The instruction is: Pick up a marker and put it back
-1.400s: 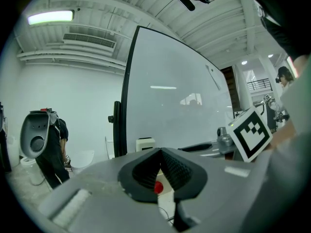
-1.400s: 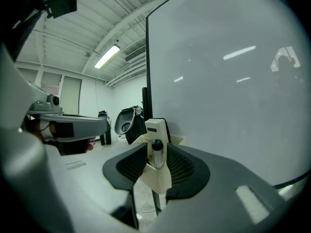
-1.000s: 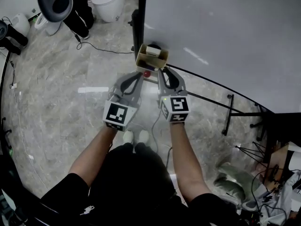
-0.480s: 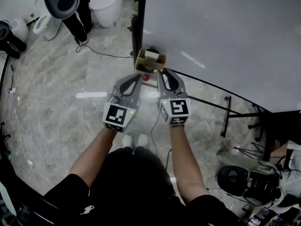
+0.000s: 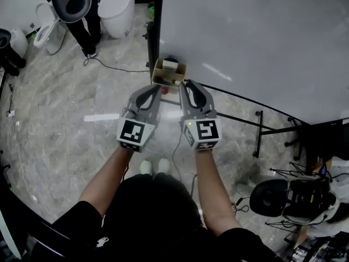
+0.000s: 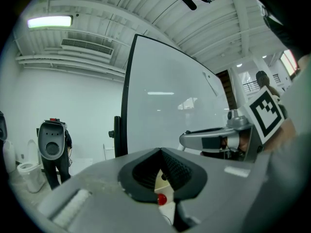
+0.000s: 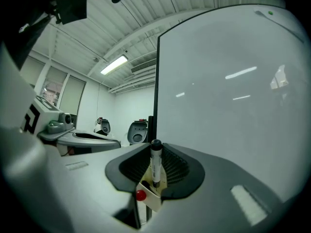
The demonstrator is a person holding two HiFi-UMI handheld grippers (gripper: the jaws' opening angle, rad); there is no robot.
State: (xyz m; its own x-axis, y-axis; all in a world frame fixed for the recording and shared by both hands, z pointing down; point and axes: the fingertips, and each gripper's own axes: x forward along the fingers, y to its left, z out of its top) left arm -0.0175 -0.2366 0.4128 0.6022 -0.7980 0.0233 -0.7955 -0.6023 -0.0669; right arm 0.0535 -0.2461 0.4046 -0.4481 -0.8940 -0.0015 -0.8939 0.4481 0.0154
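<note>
A marker [image 7: 156, 166] with a black cap stands upright between the jaws of my right gripper [image 7: 155, 149], which is shut on it. Its lower end sits at the mouth of a small cardboard box [image 7: 153, 194] with a red knob [image 7: 140, 195] on its front. In the head view the box [image 5: 168, 72] hangs at the whiteboard's lower left edge, and the right gripper [image 5: 187, 83] is just below it. My left gripper [image 5: 157, 87] is beside it, also near the box. Its jaws meet at the tip [image 6: 160, 150] with nothing between them.
The whiteboard [image 5: 245, 37] fills the upper right, with its stand legs [image 5: 256, 119] spread over the marble floor. A person's dark-trousered legs [image 5: 87, 21] and white machines stand at the upper left. A cable [image 5: 109, 56] runs across the floor. An office chair [image 5: 283, 198] is at the lower right.
My right gripper has risen a little with the marker in it. The left gripper has hardly moved. The head view has shifted, so the box sits higher in it.
</note>
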